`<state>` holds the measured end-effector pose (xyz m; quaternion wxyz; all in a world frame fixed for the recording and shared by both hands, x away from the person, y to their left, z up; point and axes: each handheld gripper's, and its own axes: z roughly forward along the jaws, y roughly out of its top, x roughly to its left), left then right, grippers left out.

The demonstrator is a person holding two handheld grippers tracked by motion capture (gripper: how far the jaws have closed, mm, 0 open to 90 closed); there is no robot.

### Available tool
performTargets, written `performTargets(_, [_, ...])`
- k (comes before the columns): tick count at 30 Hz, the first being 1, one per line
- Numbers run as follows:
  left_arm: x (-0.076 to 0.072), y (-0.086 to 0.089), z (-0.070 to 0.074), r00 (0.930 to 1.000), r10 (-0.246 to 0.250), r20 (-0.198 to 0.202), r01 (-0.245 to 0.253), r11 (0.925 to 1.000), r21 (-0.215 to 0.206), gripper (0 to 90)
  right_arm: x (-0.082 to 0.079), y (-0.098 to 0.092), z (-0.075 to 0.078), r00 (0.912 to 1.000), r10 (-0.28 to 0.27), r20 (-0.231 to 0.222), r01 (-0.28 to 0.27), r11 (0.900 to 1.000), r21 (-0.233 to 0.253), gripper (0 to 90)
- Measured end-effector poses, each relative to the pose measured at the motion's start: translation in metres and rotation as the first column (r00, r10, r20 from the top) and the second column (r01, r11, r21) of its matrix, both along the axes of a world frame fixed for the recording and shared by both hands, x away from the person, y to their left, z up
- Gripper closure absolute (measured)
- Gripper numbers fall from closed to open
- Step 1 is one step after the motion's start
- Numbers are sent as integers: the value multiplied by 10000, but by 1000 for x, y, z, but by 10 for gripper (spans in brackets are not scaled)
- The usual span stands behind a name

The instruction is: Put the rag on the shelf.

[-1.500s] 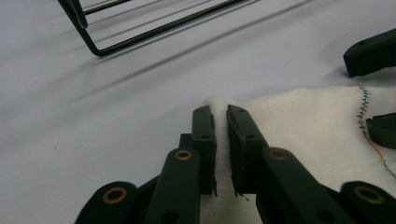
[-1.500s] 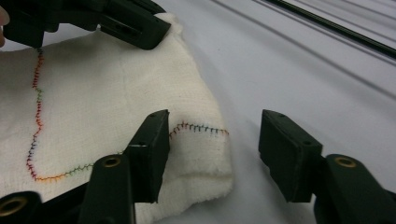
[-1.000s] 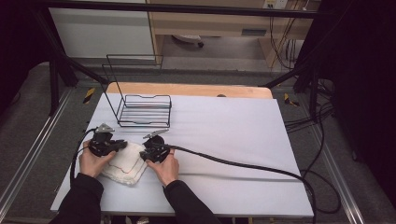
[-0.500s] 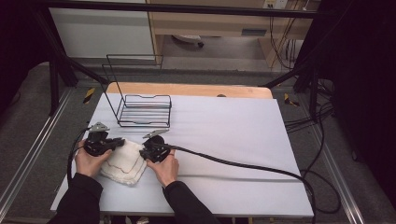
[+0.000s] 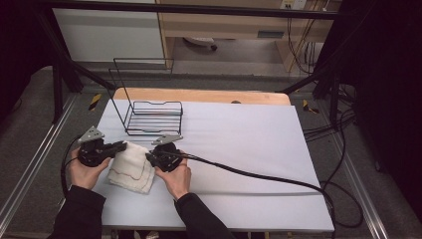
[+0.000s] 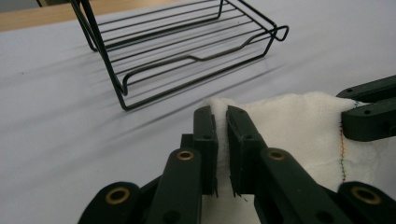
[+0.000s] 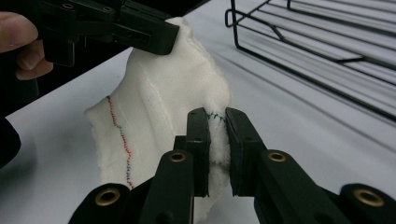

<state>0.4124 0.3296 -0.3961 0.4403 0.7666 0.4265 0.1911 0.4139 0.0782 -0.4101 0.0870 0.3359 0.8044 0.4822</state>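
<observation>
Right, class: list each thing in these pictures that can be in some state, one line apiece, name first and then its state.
White cloth: folded, one edge lifted off the table, pinched at two corners.
Left gripper: shut on the cloth's corner.
Right gripper: shut on the cloth's other corner.
Wire rack: empty, standing on the table beyond the cloth.
Table: covered with a white sheet.
</observation>
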Motion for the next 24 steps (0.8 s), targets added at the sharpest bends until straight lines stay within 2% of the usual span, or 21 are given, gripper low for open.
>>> performTargets(6, [-9,0,13,9980,38,624,-28,9998,-173,829,-4,-4,12,9981,95,612,-104,9998,147,807])
performTargets(9, [-12,-1,17,9968,67,794,-51,9998,-204,829,-5,-5,15,9973,90,728,-102,9998,160,808])
performTargets(12, [-15,-3,21,9952,100,978,-79,9997,-221,829,-6,-7,21,9947,86,1028,-103,9998,162,809])
performTargets(15, [-18,-5,25,9933,122,1152,-92,9996,-265,829,-7,-8,24,9940,68,1095,-88,9998,181,809])
performTargets(24, [-24,-9,36,9876,207,1555,-145,9991,-410,829,-10,-14,38,9863,43,1649,-76,9998,197,811])
